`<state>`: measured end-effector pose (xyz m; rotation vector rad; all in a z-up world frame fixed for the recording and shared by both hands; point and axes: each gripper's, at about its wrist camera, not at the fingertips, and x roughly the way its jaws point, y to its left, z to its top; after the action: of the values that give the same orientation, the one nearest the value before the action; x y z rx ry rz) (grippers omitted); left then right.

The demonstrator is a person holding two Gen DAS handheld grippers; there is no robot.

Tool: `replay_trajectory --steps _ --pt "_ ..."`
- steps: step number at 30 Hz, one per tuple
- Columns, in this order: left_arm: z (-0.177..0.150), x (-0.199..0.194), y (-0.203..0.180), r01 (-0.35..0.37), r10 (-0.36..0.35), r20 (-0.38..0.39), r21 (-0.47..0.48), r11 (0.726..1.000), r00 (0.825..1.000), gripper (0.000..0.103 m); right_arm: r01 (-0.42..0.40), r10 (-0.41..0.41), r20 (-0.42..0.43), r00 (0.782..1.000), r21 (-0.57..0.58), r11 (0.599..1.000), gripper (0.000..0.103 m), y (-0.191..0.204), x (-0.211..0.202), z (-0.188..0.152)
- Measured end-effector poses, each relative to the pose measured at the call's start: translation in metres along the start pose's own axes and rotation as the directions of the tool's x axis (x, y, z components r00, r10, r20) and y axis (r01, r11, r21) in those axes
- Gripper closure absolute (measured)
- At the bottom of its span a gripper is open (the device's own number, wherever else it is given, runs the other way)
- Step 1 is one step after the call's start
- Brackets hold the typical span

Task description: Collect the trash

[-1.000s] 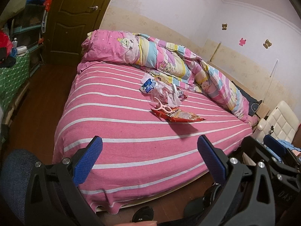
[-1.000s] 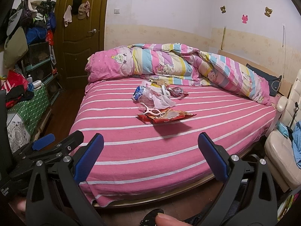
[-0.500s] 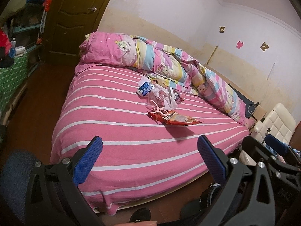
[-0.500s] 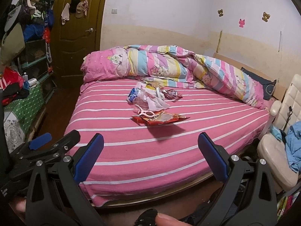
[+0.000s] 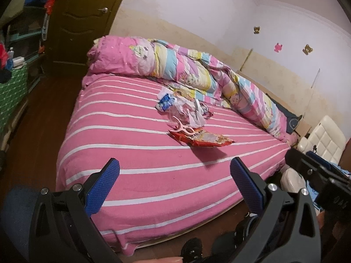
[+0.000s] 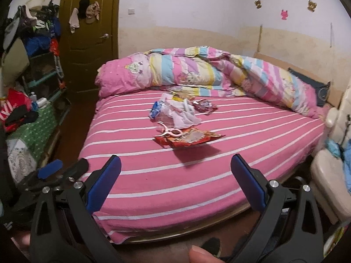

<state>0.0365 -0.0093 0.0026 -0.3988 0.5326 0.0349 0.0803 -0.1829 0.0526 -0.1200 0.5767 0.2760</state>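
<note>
Trash lies in the middle of the pink striped bed (image 5: 136, 175) (image 6: 252, 153): a red snack bag (image 5: 203, 139) (image 6: 190, 139) with a pink clip (image 5: 183, 127) (image 6: 170, 131) on it, a crumpled clear plastic bag (image 5: 186, 111) (image 6: 179, 114), a blue wrapper (image 5: 164, 103) (image 6: 155, 108) and a dark red wrapper (image 6: 204, 105). My left gripper (image 5: 174, 185) is open and empty, well short of the trash, over the bed's near edge. My right gripper (image 6: 175, 183) is open and empty, likewise short of it.
A rolled striped quilt (image 5: 175, 65) (image 6: 197, 72) lies along the far side of the bed. A brown door (image 6: 87, 32) and cluttered shelves (image 6: 33, 43) stand at the left. A white padded chair (image 5: 324, 140) (image 6: 329, 171) stands at the right. Dark shoes (image 5: 193, 247) lie on the floor.
Both grippers have pulled back slightly and tilted up, so the bed and trash sit a little farther away and lower. Both stay open.
</note>
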Motion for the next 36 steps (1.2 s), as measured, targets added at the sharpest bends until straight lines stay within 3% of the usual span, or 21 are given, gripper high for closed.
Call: replay_trajectory --steps 9,18,24,30,32,33,34,36 --pt "0.0 0.065 -0.025 0.048 -0.038 -0.08 0.128 0.991 0.996 0.005 -0.128 0.137 -0.049 0.989 0.141 0.982 0.004 -0.052 0.064 -0.003" --pt "0.018 0.133 -0.019 0.048 -0.032 -0.107 0.153 0.987 0.994 0.005 -0.205 0.231 -0.083 0.969 0.244 0.948 0.004 -0.089 0.154 -0.003" --pt "0.036 0.179 -0.019 0.053 -0.032 -0.124 0.171 0.984 0.992 0.005 -0.265 0.333 -0.126 0.935 0.376 0.888 0.005 -0.11 0.218 0.0" --pt "0.049 0.217 -0.022 0.056 -0.023 -0.141 0.235 0.97 0.99 0.005 -0.243 0.373 -0.163 0.913 0.517 0.821 0.005 -0.131 0.261 -0.004" --pt "0.052 0.228 -0.022 0.063 -0.026 -0.151 0.251 0.966 0.988 0.005 -0.211 0.35 -0.189 0.917 0.513 0.832 0.008 -0.133 0.274 -0.002" --pt "0.053 0.234 -0.021 0.064 -0.024 -0.156 0.259 0.964 0.988 0.005 -0.204 0.348 -0.198 0.916 0.517 0.831 0.015 -0.135 0.281 -0.001" --pt "0.055 0.24 -0.022 0.066 -0.023 -0.161 0.267 0.962 0.987 0.005 -0.199 0.346 -0.205 0.916 0.516 0.833 0.03 -0.135 0.285 -0.001" --pt "0.058 0.251 -0.023 0.072 -0.024 -0.171 0.28 0.957 0.985 0.005 -0.178 0.326 -0.23 0.917 0.496 0.85 0.043 -0.135 0.297 0.001"
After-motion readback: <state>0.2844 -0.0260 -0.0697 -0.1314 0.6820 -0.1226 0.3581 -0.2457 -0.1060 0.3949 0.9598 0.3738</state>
